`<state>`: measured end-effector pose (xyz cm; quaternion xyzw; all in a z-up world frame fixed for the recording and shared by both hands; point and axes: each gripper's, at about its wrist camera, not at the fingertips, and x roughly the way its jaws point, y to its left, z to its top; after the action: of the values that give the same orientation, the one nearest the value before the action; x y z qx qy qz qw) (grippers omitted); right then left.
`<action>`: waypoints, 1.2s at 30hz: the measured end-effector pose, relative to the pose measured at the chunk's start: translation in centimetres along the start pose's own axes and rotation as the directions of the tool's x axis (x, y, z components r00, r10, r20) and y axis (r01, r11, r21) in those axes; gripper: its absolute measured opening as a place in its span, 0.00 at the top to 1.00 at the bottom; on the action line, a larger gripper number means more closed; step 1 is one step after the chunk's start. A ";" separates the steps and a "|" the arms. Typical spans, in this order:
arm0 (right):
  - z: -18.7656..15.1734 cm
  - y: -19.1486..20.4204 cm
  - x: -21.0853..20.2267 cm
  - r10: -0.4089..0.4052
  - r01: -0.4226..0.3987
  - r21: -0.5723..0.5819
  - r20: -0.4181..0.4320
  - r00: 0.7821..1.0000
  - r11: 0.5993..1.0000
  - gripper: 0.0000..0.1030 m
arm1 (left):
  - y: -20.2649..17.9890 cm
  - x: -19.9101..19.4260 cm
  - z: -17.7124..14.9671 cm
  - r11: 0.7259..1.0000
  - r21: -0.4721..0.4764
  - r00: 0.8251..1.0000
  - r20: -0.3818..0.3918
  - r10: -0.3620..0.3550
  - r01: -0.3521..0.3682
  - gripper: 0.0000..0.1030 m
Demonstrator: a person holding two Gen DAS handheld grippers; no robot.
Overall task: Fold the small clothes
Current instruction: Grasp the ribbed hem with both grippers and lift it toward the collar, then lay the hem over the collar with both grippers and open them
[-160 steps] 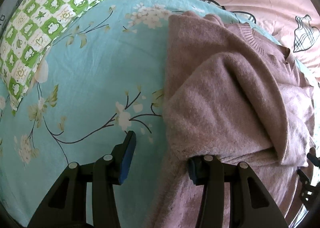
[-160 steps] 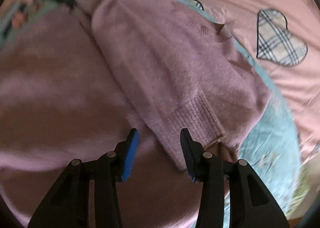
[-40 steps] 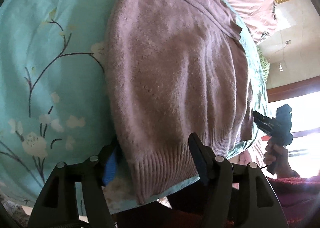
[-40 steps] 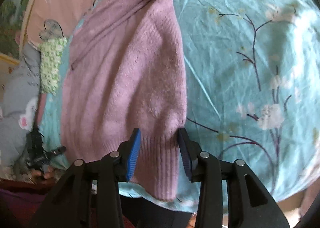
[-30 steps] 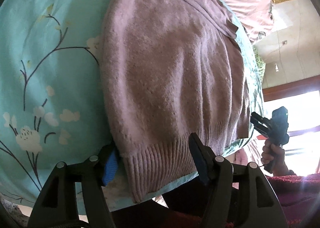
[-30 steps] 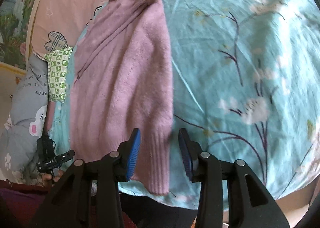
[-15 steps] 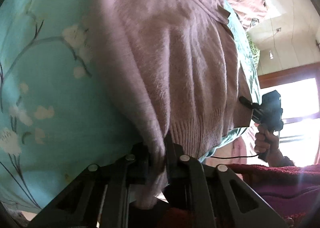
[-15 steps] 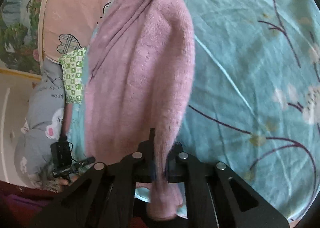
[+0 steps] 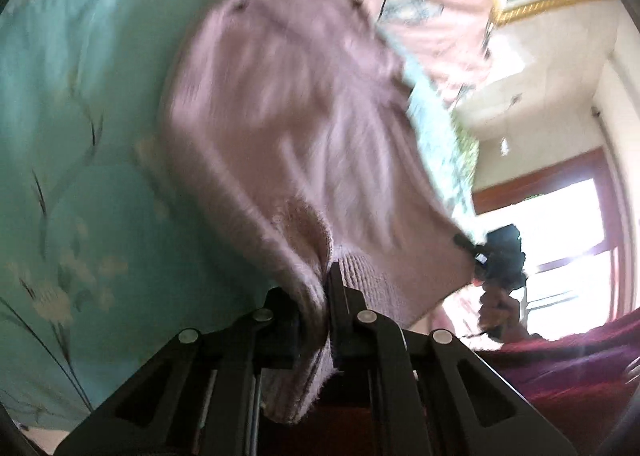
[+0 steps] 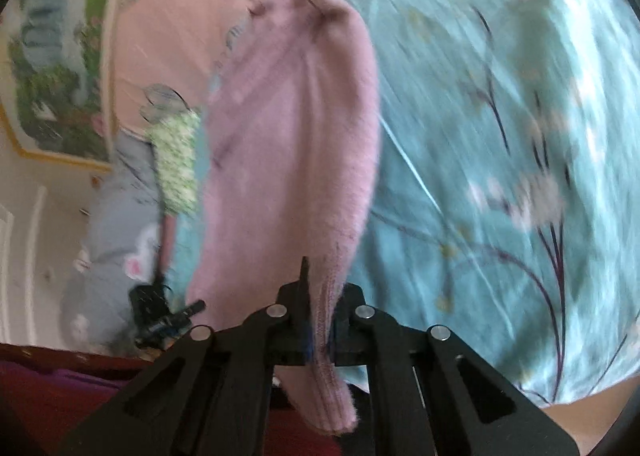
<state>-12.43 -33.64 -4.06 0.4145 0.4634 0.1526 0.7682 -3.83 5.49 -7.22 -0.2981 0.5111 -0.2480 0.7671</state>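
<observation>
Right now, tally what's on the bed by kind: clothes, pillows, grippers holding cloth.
Clothes: 1, the pink sweater
Pillows: 2, green checked pillow, grey pillow
Grippers clamped on its hem: 2, left gripper, right gripper
Total: 5

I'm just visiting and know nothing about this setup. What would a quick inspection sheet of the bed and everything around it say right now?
Surface: teal floral bedsheet.
Job's things: pink knit sweater, hem end lifted.
Clutter: green checked pillow; pink quilt; grey cushion.
Grippers: left hand-held gripper shut on the sweater's ribbed hem; right hand-held gripper likewise, at the other corner.
Cables: nothing seen.
Surroundings: bright window; framed picture.
</observation>
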 end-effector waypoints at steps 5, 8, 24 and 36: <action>4.0 3.6 -1.0 0.119 -0.116 -0.046 0.081 0.990 0.992 0.95 | -1.8 -2.3 5.0 0.999 0.015 0.991 0.126 -0.049 0.047 0.92; 7.5 5.9 -1.0 0.158 -0.148 -0.092 0.125 0.979 0.985 0.95 | -2.6 -2.6 8.9 0.997 0.041 0.980 0.184 -0.072 0.065 0.92; 28.0 7.4 8.9 0.084 -0.063 -0.109 0.201 0.976 0.992 0.94 | -1.0 5.7 30.9 0.998 0.016 0.945 0.322 0.057 -0.065 0.92; 35.4 4.4 14.6 0.033 -0.025 -0.059 0.147 0.989 0.998 0.94 | 3.6 11.3 37.2 0.986 -0.074 0.938 0.307 0.164 -0.148 0.92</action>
<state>25.56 -39.45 -1.12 0.4094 0.3945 0.1457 0.8096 35.12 7.85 -5.87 -0.3110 0.4117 -0.1232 0.8477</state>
